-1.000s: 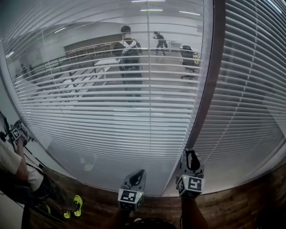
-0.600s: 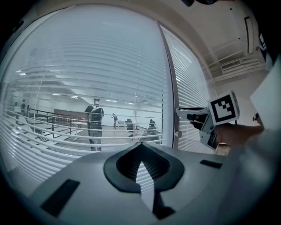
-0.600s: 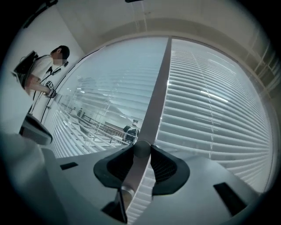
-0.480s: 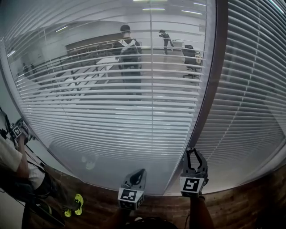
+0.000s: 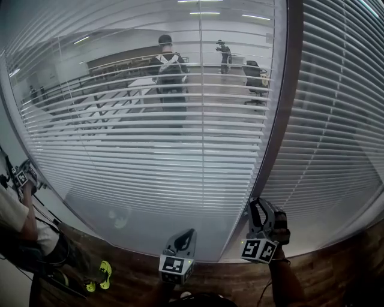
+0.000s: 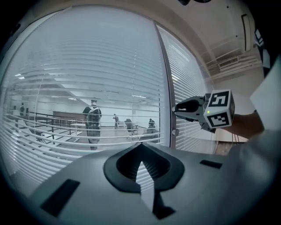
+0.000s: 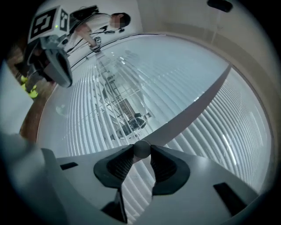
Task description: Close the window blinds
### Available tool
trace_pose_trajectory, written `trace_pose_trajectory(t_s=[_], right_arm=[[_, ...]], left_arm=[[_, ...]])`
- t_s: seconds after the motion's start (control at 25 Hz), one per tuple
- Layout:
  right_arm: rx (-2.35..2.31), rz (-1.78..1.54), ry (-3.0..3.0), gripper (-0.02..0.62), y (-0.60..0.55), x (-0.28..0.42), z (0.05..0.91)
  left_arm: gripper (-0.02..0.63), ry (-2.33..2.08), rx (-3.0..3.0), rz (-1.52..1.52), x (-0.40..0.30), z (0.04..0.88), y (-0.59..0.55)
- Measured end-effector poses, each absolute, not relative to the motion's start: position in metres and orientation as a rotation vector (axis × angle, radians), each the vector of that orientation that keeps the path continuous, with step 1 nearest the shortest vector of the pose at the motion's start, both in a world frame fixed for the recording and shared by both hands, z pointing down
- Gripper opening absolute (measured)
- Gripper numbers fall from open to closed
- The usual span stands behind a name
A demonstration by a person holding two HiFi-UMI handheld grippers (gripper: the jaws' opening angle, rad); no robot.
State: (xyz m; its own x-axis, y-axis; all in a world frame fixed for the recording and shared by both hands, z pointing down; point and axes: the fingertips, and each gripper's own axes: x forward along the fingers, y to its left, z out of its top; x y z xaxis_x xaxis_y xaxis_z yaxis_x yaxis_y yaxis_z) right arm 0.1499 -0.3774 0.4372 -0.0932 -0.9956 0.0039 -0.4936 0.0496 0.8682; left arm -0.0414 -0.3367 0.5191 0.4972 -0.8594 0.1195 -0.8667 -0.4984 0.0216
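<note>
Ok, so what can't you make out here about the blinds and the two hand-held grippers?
- Round knob gripped by the right hand-held gripper: its mount is hidden behind the jaws in the right gripper view, and in the head view the gripper covers it.
- Blinds: tops cut off by the head view's upper edge.
- Person behind the slats: too small and striped over to detail.

Dim, cool indoor light — ceiling strips (image 5: 204,12) gleam overhead — with heavy fisheye bending and black corners.
</note>
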Motion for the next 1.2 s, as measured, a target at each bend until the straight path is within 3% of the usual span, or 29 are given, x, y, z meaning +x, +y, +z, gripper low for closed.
trace_pose_trajectory(t_s=[0.88,1.2], right_arm=[[0.69,-1.343,-1.184,0.123,-0.373,0.143,0.454],[0.792,-1.392,-1.174,0.123,-0.375,0.148,0.448]], left_arm=[[0.0,-1.473,2.668,0.142,-0.028,0.525,-0.324],[0.0,-1.463,2.671,0.122,-0.023,0.521,-0.323]])
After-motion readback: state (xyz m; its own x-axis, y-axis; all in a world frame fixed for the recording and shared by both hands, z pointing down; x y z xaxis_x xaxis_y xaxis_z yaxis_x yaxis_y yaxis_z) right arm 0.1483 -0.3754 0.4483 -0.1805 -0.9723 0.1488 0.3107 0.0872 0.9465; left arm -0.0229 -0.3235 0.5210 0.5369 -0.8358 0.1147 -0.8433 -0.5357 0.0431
